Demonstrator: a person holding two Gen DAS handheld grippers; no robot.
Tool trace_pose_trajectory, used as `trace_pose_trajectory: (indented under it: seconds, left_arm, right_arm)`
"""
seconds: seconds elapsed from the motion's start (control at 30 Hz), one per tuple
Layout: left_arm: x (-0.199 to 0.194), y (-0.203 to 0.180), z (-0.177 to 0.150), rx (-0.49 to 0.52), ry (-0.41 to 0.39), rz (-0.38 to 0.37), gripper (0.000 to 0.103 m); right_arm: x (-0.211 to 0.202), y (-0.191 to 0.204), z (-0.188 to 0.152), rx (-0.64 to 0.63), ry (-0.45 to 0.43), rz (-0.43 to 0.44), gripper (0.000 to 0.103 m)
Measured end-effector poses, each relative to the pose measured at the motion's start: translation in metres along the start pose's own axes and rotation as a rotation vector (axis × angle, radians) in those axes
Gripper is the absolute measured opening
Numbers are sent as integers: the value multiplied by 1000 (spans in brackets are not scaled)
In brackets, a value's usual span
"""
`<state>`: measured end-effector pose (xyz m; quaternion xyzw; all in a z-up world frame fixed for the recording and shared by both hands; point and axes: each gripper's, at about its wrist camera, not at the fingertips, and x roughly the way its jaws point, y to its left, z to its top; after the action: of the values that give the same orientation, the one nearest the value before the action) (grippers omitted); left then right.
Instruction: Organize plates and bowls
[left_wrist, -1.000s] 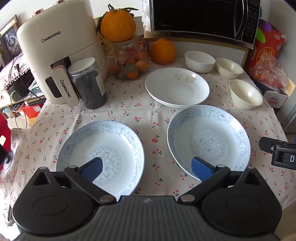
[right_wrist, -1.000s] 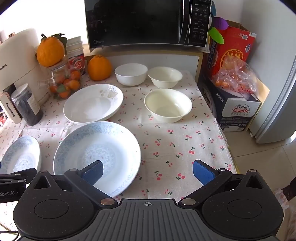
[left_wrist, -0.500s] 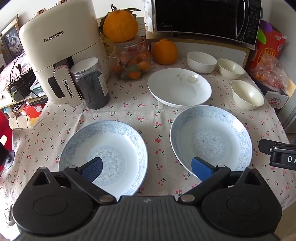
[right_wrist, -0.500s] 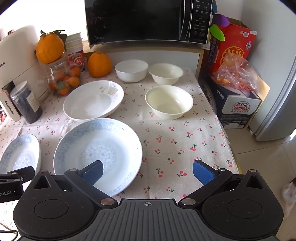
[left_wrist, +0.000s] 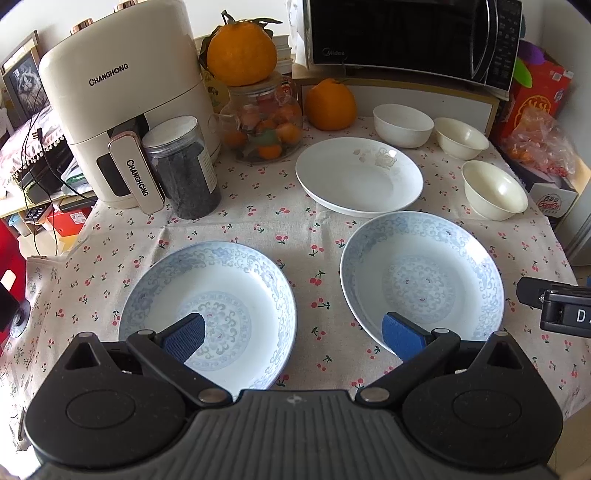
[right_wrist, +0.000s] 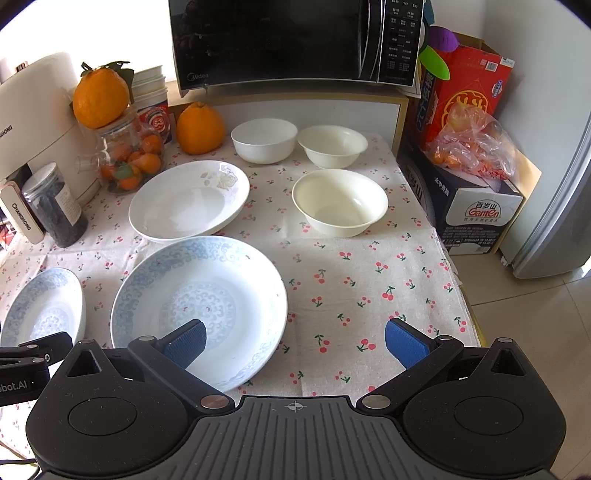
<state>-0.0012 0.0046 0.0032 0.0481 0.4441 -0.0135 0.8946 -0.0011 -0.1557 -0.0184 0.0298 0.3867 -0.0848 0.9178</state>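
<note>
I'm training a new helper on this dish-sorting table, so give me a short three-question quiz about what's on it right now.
1. True or false: the left gripper is shut on a plate.
2. How many small white bowls stand on the table?
3. Multiple choice: the plain white plate lies A) stacked on a blue-patterned plate, B) behind the right blue-patterned plate, C) inside the microwave.

Key
1. False; both grippers, including the right gripper, are open and hold nothing.
2. Three.
3. B.
</note>
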Motion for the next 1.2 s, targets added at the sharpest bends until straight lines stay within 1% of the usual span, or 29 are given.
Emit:
trace_pose_trajectory:
  seconds: [0.63, 0.97, 1.2]
  left_arm:
    - [-2, 1, 0, -6, -10, -1, 103]
    - [-1, 3, 1, -9, -9, -7, 103]
    - [-4, 4, 1, -12, -23, -6, 103]
  right_arm:
    - [-2, 0, 2, 17, 11, 19, 103]
    - [-2, 4, 3, 3, 12, 23, 103]
    - [-2, 1, 4, 9, 18, 28, 103]
